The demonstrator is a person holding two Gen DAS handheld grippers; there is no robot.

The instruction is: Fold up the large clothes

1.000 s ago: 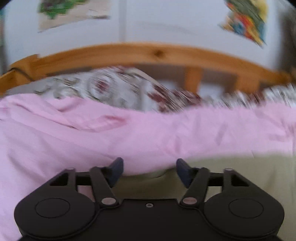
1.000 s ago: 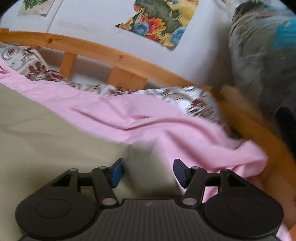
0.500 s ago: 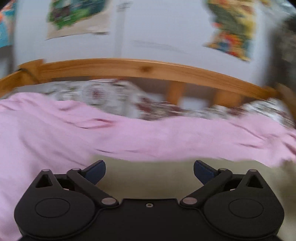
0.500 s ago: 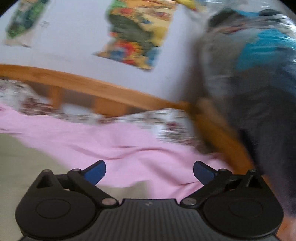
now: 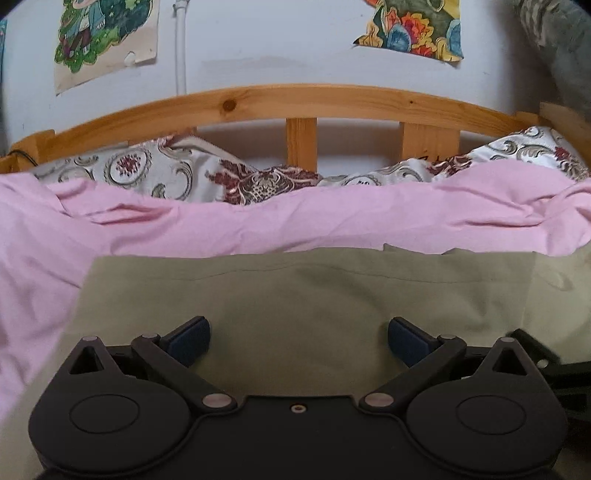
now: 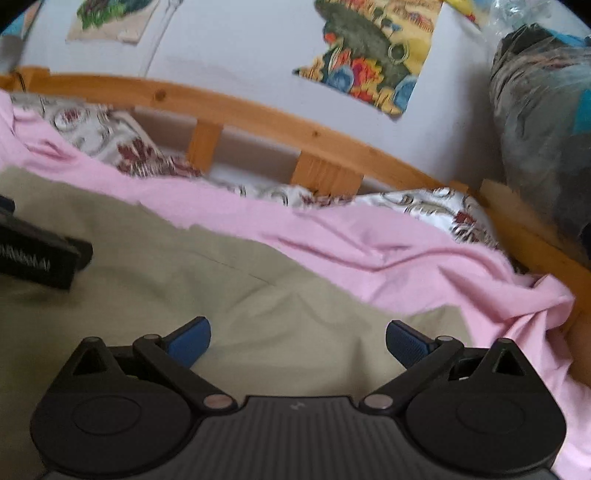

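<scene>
An olive-green garment lies flat on a pink sheet, its far folded edge straight across the left wrist view. My left gripper hovers over it, jaws wide open, nothing between the blue pads. In the right wrist view the same garment fills the lower left, with the pink sheet beyond it. My right gripper is open too, empty, above the garment's right part. The left gripper's black body shows at the left edge there.
A wooden bed rail runs along the far side, with patterned pillows against it. Posters hang on the white wall. A grey bundle sits past the bed's right end.
Both grippers opened wide and let go of the garment's edge, which now lies flat. Both have pulled back toward me and lower, so more olive cloth shows ahead.
</scene>
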